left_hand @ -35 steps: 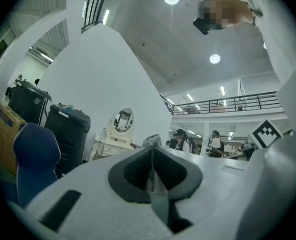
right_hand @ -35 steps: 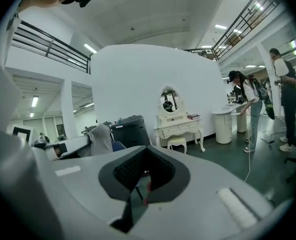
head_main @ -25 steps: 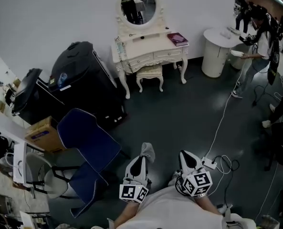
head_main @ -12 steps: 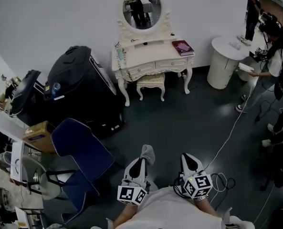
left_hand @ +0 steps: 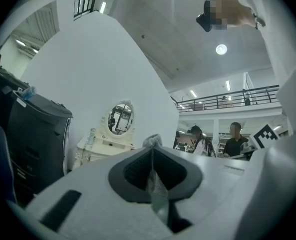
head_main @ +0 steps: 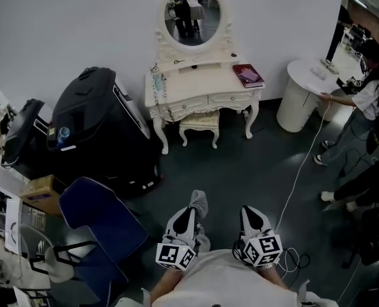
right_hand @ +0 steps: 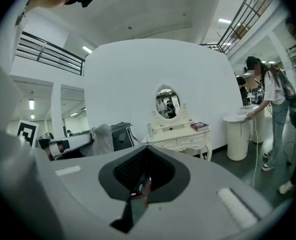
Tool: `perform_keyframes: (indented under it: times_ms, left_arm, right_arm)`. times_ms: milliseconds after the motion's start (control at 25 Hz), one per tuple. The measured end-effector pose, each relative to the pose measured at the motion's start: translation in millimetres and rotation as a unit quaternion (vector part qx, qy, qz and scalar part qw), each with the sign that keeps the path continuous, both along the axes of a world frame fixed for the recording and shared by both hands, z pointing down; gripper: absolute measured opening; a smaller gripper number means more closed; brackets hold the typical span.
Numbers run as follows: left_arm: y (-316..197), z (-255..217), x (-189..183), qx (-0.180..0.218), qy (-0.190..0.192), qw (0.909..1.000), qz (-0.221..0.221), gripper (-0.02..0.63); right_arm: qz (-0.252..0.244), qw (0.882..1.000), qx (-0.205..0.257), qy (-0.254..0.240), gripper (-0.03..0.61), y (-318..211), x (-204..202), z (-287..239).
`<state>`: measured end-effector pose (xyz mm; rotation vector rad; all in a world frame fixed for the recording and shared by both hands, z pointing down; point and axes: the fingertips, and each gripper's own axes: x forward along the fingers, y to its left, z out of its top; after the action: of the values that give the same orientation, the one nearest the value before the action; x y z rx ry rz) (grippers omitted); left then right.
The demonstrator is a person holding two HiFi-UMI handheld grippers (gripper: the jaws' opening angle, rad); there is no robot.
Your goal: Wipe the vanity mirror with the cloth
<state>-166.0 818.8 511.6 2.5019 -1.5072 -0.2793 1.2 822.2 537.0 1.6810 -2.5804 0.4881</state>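
The oval vanity mirror [head_main: 192, 10] stands on a cream dressing table [head_main: 202, 85] against the far wall, well ahead of both grippers. My left gripper [head_main: 190, 211] is held low near my body, shut on a grey cloth [head_main: 199, 203] whose end sticks out past the jaws. In the left gripper view the cloth [left_hand: 152, 142] is pinched between the closed jaws of the left gripper [left_hand: 151, 153], and the mirror [left_hand: 120, 118] is far off. My right gripper [head_main: 251, 211] is beside it, shut, with nothing held. The right gripper view shows the right gripper [right_hand: 147, 153], the mirror [right_hand: 166, 103] and the cloth [right_hand: 103, 139].
A cream stool [head_main: 199, 123] sits under the table and a dark red book [head_main: 248, 75] lies on its right end. A large black case [head_main: 100, 120] stands on the left, a blue chair [head_main: 100, 226] near me. A white round stand [head_main: 301, 94], a person [head_main: 368, 101] and a floor cable [head_main: 298, 171] are on the right.
The view has shifted so the vanity sits slightly lower and more central. Both grippers keep their pose, the left still holding the cloth. The person at the right has moved.
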Motion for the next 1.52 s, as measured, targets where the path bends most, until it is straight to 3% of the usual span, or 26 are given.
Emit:
perform_keyframes:
  times_ms: [280,480,680,840,1080,1320,1520]
  left_arm:
    - [-111,-38,-14,0.051,-0.029,0.9971,0.048,0.018]
    - [-166,-30,-22,0.031,-0.020,0.9977,0.056,0.018]
    - [-204,-20,-10,0.014,-0.031,0.9964,0.077,0.018]
    - [-240,-13,-6,0.001,-0.035,0.9980,0.053,0.018]
    - [-331,-19,12,0.005,-0.041,0.9991,0.006,0.018]
    - [-419,-38,53,0.023,-0.020,0.9990,-0.034,0.018]
    - [-466,-28,88,0.011,-0.009,0.9980,-0.062,0.018]
  right_arm:
    - [0.035,0.999,0.022,-0.005,0.008,-111,-19,-34]
    - [0.041,0.999,0.006,-0.010,0.008,-151,-40,-21]
    - [0.053,0.999,-0.005,-0.009,0.008,-193,-32,-16]
    - [0.048,0.999,-0.015,-0.019,0.008,-240,-20,-8]
    - [-0.021,1.000,0.006,-0.008,0.008,-341,-12,-16]
    - [-0.060,0.998,0.037,-0.001,0.008,-447,29,-43]
    - [-0.087,0.996,0.021,0.010,0.008,-494,64,-31]
